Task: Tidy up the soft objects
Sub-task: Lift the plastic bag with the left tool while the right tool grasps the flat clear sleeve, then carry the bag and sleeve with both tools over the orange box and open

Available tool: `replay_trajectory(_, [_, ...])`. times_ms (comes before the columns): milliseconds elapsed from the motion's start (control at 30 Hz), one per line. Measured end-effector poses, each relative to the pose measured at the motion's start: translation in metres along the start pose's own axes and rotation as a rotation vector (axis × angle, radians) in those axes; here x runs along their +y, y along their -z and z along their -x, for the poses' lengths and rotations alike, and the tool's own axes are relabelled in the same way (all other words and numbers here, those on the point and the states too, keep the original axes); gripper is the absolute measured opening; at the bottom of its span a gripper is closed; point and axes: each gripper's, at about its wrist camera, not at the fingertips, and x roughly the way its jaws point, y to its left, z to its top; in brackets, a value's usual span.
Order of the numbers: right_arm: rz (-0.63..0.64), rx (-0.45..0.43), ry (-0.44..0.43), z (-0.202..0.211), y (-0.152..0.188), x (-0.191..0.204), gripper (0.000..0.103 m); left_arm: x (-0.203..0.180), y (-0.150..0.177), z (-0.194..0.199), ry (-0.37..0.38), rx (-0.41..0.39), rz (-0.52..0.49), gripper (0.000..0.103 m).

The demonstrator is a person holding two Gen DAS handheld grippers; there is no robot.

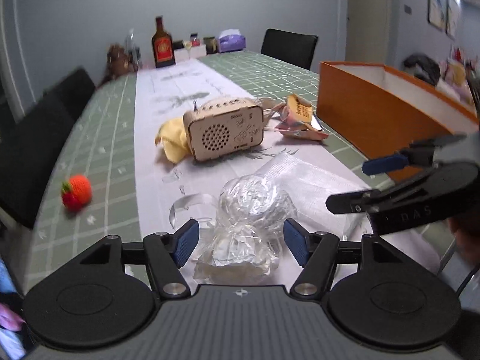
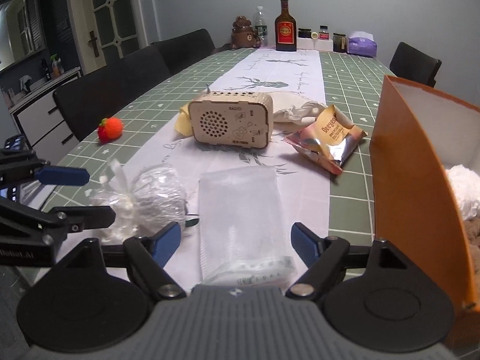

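Table (image 2: 354, 69) under a green checked cloth with a white runner is filling both wrist views. The left gripper (image 1: 240, 244) is standing wide open around a crumpled clear plastic bag (image 1: 249, 210), its blue pads clear of the plastic on both sides. The right gripper (image 2: 235, 244) is likewise gaping, straddling a flat white mesh pouch (image 2: 240, 219) whose long axis is running away from the camera; neither is gripping anything. Only the right view is showing fluffy white stuffing (image 2: 463, 192) inside the orange box (image 2: 414, 180), plus a door and a bear figure (image 2: 243, 31). One wooden radio (image 2: 232, 120), one yellow cloth (image 1: 174, 141), one snack packet (image 2: 328, 138), one crocheted strawberry (image 1: 76, 192) and one brown bottle (image 2: 285, 28) are lying beyond.
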Motion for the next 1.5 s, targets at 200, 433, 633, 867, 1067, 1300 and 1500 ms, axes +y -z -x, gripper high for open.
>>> replay_trajectory(200, [-0.045, 0.017, 0.004, -0.024, 0.003, -0.012, 0.087, 0.02, 0.005, -0.027, 0.059, 0.074, 0.105, 0.076])
replay_trajectory(433, [-0.051, 0.03, 0.003, -0.037, 0.011, -0.016, 0.08, 0.014, 0.01, -0.039, 0.041, 0.097, 0.114, 0.074])
replay_trajectory(633, [0.024, 0.007, 0.026, -0.038, 0.014, -0.001, 0.06, 0.007, 0.011, -0.038, 0.026, 0.085, 0.152, 0.062])
replay_trajectory(867, [0.1, -0.012, 0.032, -0.036, 0.019, 0.015, 0.009, 0.005, 0.013, -0.036, -0.004, 0.076, 0.191, 0.054])
replay_trajectory(1067, [0.084, -0.008, 0.022, -0.035, 0.016, 0.015, 0.0, 0.008, 0.014, -0.032, -0.02, 0.061, 0.25, 0.046])
replay_trajectory(1300, [0.11, -0.076, 0.029, -0.005, 0.006, 0.018, 0.0, 0.002, 0.005, -0.012, -0.042, 0.005, 0.273, 0.043])
replay_trajectory(1500, [0.099, -0.137, 0.017, 0.031, -0.012, 0.008, 0.0, -0.011, -0.024, 0.012, -0.024, -0.076, 0.266, 0.043])
